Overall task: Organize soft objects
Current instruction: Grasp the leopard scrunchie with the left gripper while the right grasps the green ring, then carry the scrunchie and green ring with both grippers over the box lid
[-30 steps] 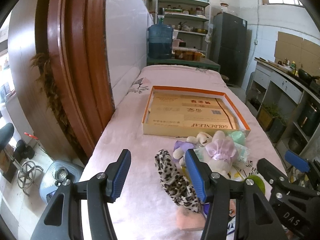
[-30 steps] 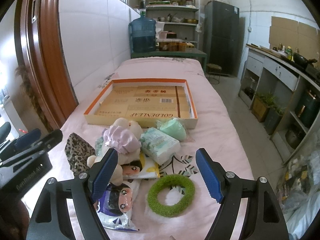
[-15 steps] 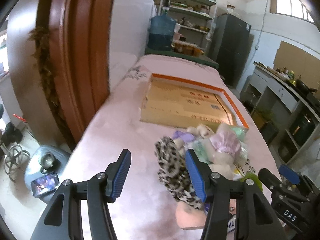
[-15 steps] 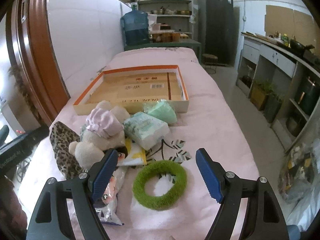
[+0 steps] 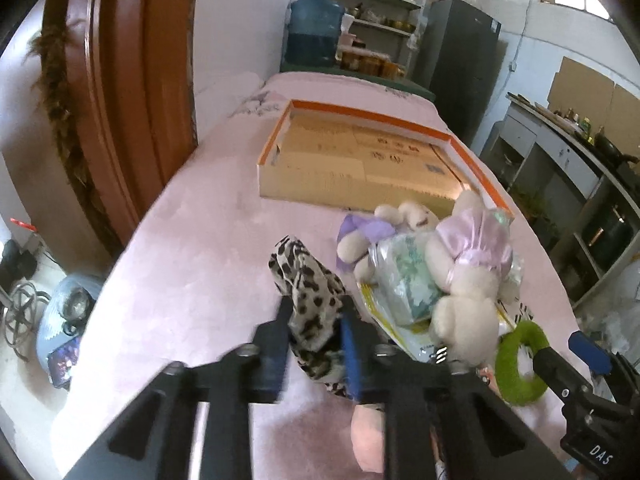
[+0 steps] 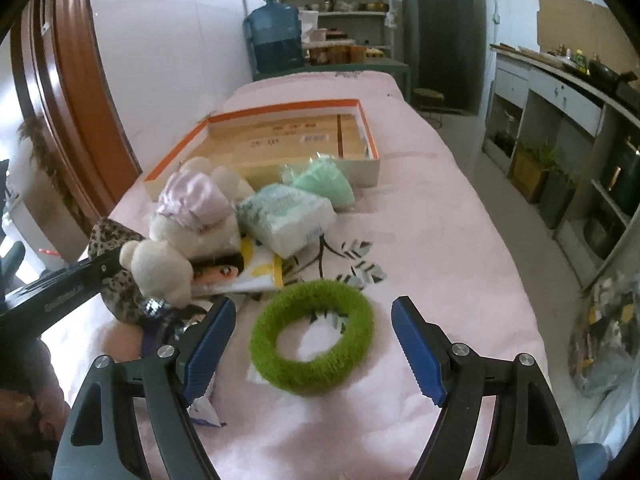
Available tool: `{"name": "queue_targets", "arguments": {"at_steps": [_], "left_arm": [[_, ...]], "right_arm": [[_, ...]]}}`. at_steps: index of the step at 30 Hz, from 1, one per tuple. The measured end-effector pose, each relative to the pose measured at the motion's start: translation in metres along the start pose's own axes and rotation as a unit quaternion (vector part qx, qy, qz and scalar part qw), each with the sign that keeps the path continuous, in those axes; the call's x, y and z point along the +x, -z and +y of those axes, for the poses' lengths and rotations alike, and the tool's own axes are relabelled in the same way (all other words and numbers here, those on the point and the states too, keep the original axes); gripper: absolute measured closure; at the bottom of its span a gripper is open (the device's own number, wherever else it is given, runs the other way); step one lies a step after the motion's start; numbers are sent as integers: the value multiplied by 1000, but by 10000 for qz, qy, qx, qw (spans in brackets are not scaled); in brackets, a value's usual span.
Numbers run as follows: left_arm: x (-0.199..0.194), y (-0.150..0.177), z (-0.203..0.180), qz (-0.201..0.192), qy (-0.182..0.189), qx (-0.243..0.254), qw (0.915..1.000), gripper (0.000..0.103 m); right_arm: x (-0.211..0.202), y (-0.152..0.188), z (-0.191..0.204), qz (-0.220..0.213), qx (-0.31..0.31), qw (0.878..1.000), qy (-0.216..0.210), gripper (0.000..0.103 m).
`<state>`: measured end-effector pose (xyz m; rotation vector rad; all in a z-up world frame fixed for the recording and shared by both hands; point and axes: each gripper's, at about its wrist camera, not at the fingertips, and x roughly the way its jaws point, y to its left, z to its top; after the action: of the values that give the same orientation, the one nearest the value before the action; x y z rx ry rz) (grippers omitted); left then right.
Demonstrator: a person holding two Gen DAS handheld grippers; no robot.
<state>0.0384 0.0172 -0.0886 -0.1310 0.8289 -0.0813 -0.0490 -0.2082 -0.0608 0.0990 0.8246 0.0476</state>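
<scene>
A leopard-print cloth [image 5: 304, 276] lies at the left edge of a heap of soft things on the pink bed cover. My left gripper [image 5: 314, 328] is closing, and its pads press the cloth's near end. In the heap are a cream plush bear in a lilac dress [image 5: 468, 280], a tissue pack [image 6: 288, 216] and a mint-green bundle [image 6: 324, 184]. A fuzzy green ring [image 6: 276, 348] lies flat on the cover. My right gripper [image 6: 312, 308] hangs open just above the ring, one finger on each side of it, not touching it.
An orange-rimmed shallow cardboard box [image 5: 360, 116] sits beyond the heap. A printed plastic bag [image 6: 256, 276] lies under the bear. A wooden door frame [image 5: 132, 92] and a white wall run along the left. A kitchen counter [image 6: 560, 80] stands to the right of the bed.
Both grippers have come down toward the bed. The left jaws have gone from wide open to closed around the leopard cloth. The green ring now lies between the right fingers.
</scene>
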Motion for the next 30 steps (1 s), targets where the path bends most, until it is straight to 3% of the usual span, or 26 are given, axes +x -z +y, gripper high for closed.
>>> {"name": "queue_targets", "arguments": {"at_steps": [4,12,13,15,18,20,30], "left_arm": [[1,4,4,-67,113,-2,9999,94],[-7,0,14,-354,166,-69,9992,96],[-8,-1,14,-365,171,-74,9992,96],[-11,-2,15,-407,195,-99,9989,96],[-15,-4,17,-483,209,-146,9985,96],[-18,-6,18,-517,229,-176,9982,96],[-24,-9,20,-600,222,-212,9977,96]], "right_arm": [[5,2,-3,100,4,9999,-47,22],[15,1,-26,177,420,9985,296,24],[18,2,-29,252,440,9983,291,27],[27,6,-32,495,488,9973,245,54],[32,8,-30,599,375,9972,229,78],[30,7,-28,587,333,9976,178,88],[19,4,-28,397,330,9986,104,90]]}}
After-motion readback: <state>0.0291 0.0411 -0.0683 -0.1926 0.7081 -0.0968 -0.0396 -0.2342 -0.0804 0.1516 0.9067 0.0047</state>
